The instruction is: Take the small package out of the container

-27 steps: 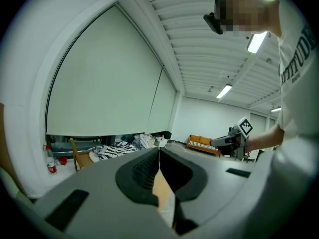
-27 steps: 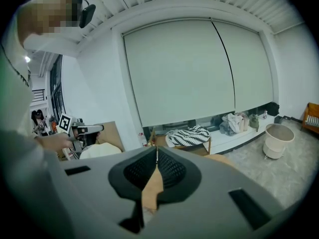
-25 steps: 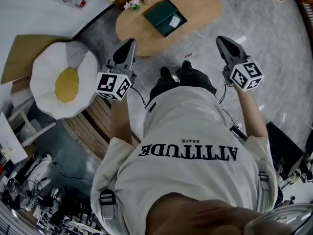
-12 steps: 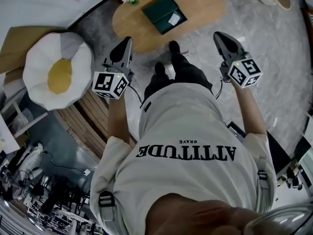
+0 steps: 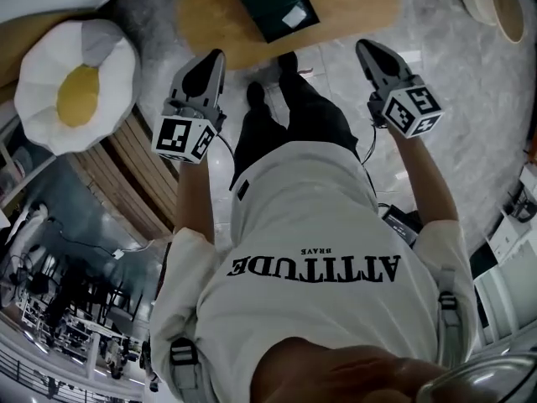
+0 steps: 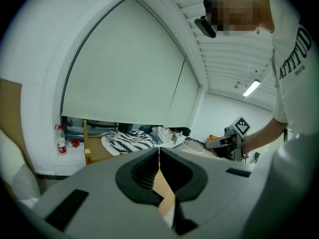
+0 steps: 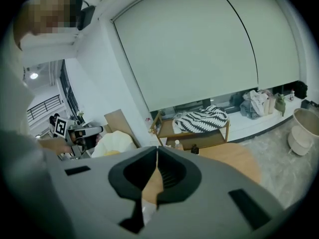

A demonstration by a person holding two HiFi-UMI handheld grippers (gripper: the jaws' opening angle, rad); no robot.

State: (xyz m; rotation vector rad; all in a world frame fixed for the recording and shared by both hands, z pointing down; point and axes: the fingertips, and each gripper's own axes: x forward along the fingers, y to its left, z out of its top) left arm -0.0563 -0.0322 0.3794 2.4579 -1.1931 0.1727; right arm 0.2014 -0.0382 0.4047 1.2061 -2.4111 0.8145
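Hovering short of the counter [image 5: 361,7], left claw [image 5: 215,59] and right claw [image 5: 364,47] are both pinched together, empty; the small package [image 5: 294,15] lies in the green container [image 5: 264,2] ahead between them, so reaching in and opening likely comes next.

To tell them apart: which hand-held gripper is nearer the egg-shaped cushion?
The left hand-held gripper: the egg-shaped cushion lies on its outer side, while the right hand-held gripper is beyond the person's legs.

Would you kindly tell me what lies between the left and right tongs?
In the head view, the person's legs in dark trousers and black shoes stand between the left tongs and the right tongs.
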